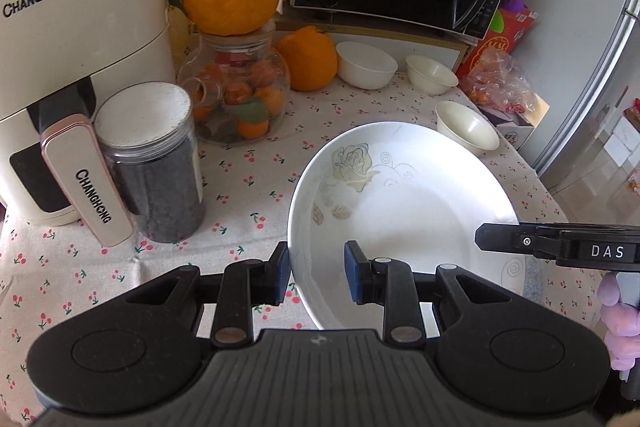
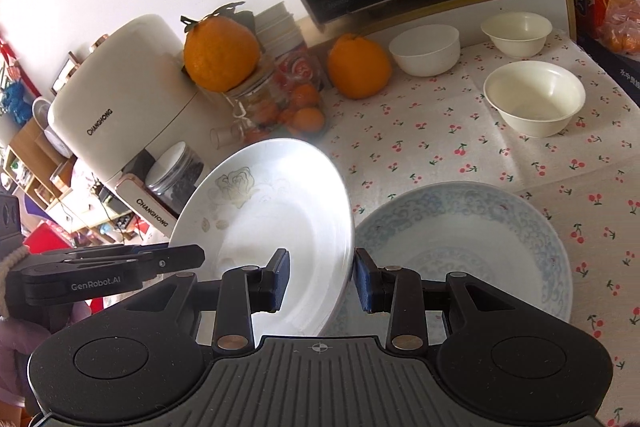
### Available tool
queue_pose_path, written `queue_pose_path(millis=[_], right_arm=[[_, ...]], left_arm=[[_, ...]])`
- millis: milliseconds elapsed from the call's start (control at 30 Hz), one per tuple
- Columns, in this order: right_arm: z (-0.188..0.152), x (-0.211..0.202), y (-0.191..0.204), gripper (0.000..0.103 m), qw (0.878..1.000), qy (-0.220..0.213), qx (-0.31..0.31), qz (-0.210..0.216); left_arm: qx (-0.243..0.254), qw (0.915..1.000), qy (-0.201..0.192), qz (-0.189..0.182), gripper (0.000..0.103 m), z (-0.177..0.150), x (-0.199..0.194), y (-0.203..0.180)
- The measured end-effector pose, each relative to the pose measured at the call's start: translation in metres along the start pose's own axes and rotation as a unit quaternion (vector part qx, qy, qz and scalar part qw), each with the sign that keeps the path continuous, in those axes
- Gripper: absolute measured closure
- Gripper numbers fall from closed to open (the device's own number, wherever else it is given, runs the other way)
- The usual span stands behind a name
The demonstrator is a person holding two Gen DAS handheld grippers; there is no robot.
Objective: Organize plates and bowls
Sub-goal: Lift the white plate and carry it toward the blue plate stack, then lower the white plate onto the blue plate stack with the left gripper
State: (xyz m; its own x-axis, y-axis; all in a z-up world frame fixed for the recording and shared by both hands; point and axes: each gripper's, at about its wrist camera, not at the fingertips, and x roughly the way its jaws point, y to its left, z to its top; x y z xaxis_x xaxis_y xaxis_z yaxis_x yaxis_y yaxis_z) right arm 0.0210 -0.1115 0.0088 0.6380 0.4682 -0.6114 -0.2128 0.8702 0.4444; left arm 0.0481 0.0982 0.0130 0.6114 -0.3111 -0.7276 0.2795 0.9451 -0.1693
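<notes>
- Nearest the lens, the left gripper (image 1: pixel 316 275) is seen with its fingers pinched on the near-left rim of the rose plate (image 1: pixel 400 203); one blue pad sits outside the rim, one inside.
- The plate is held tilted and clear of the surface (image 1: pixel 248 187), left edge raised, as the right wrist view shows.
- The right gripper (image 2: pixel 322 277) is clamped on the plate's opposite rim in the same way, so the plate is carried between both.
- Just right of and below it, a blue-patterned plate (image 2: pixel 480 247) lies flat on the cloth.
- Farther right and back, three bowls (image 2: pixel 534 99) stand apart, unstacked.
- The step in hand is judged to be the carrying of the rose plate toward the patterned one for stacking.
- Next, the plate would need to be levelled, centred over the lower plate, lowered gently, and both grips eased off together.
</notes>
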Motion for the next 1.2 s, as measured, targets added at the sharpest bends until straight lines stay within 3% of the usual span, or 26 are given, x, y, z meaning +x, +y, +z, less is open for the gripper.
queue_pose_path(millis=[633, 1200], right_arm=[[0.003, -0.015, -0.054, 0.069, 0.997, 0.013, 0.05, -0.053], [-0.004, -0.011, -0.07, 0.069, 0.992, 0.052, 0.062, -0.093]], left_arm=[[0.045, 0.9987, 0.022, -0.013, 0.077, 0.011, 0.033, -0.051], [0.096, 0.9938, 0.054, 0.013, 0.077, 0.002, 0.056, -0.077]])
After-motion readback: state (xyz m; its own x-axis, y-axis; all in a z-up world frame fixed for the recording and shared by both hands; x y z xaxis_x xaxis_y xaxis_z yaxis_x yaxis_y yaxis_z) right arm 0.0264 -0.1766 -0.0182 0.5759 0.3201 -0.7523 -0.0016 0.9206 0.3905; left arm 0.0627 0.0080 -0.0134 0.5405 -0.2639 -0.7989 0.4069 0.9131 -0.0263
